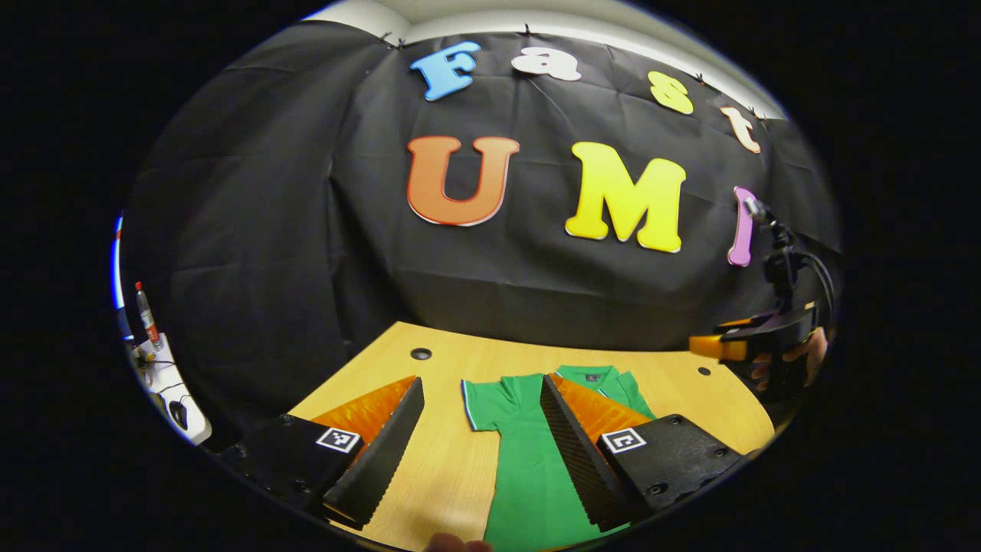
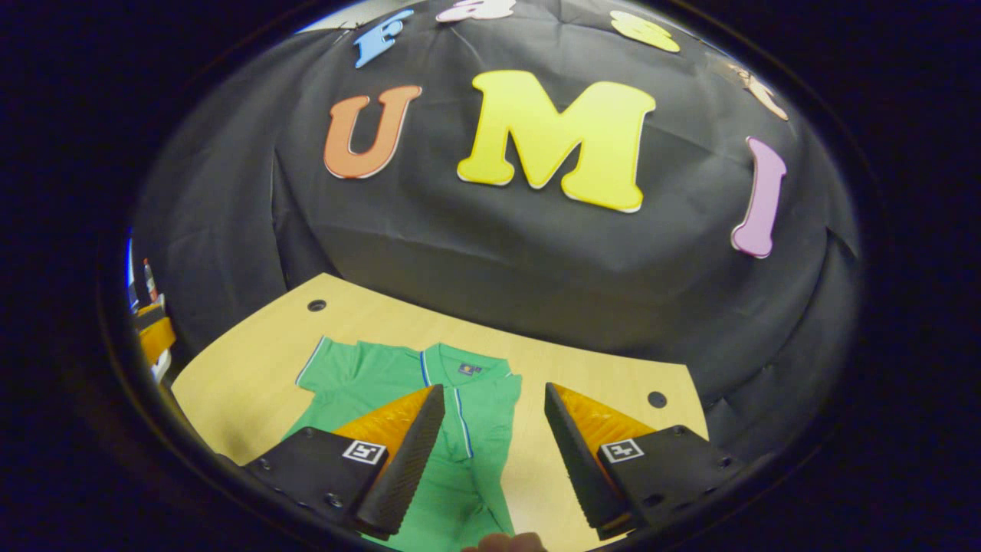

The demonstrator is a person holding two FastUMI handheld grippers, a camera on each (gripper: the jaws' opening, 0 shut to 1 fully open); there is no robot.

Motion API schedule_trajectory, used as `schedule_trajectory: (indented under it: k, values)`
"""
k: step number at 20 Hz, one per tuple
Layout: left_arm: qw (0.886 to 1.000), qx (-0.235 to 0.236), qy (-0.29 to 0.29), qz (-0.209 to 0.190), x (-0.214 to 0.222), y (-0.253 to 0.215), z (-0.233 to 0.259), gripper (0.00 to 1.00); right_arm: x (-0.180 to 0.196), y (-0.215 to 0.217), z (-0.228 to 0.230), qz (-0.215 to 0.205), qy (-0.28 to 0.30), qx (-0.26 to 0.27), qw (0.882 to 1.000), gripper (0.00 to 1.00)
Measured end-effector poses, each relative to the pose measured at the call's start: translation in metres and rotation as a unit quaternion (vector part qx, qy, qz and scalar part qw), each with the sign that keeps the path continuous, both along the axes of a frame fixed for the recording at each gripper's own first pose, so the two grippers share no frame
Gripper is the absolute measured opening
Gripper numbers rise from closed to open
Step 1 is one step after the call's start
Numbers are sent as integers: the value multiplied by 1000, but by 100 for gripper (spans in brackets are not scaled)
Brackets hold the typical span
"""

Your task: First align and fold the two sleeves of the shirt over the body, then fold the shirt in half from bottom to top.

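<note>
A green polo shirt (image 1: 529,460) lies flat on the wooden table (image 1: 360,383), collar toward the wall. In the left gripper view its near sleeve (image 1: 481,406) is spread out to the side. My left gripper (image 1: 481,381) hovers open over that sleeve and the shirt's edge, with nothing between its fingers. In the right gripper view the shirt (image 2: 368,383) shows its collar (image 2: 460,366), and its right edge runs straight. My right gripper (image 2: 494,387) is open above that edge, holding nothing. It is also seen far right as the right gripper (image 1: 736,345), held in a hand (image 1: 808,356).
The table (image 2: 245,383) has round cable holes (image 1: 421,353) (image 2: 657,399) near its back edge. The black cloth wall stands right behind it. A white stand with a red-capped bottle (image 1: 146,310) sits off the table to the left.
</note>
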State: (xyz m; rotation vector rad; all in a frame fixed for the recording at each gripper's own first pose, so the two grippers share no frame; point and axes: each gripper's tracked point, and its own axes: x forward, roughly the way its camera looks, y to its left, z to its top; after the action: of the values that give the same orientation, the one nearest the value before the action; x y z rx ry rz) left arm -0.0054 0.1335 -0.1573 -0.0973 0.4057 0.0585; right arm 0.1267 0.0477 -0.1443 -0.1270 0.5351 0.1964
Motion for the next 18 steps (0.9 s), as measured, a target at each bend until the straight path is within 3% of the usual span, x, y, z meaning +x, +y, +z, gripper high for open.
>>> schedule_trajectory:
  k: [4,11,14,18]
  values:
    - [998,-19,45,-41,37,-4,-40,98,-53,-31,30,-4,-21,-4,1000,83]
    - [991,-52,107,-54,93,15,-106,99,-102,-82,36,-38,-34,-44,998,87]
    - [983,-85,153,-63,105,12,-146,99,-117,-87,26,-40,-22,-53,998,84]
    - [962,-130,232,-61,115,10,-195,99,-127,-96,10,-50,-1,-52,997,84]
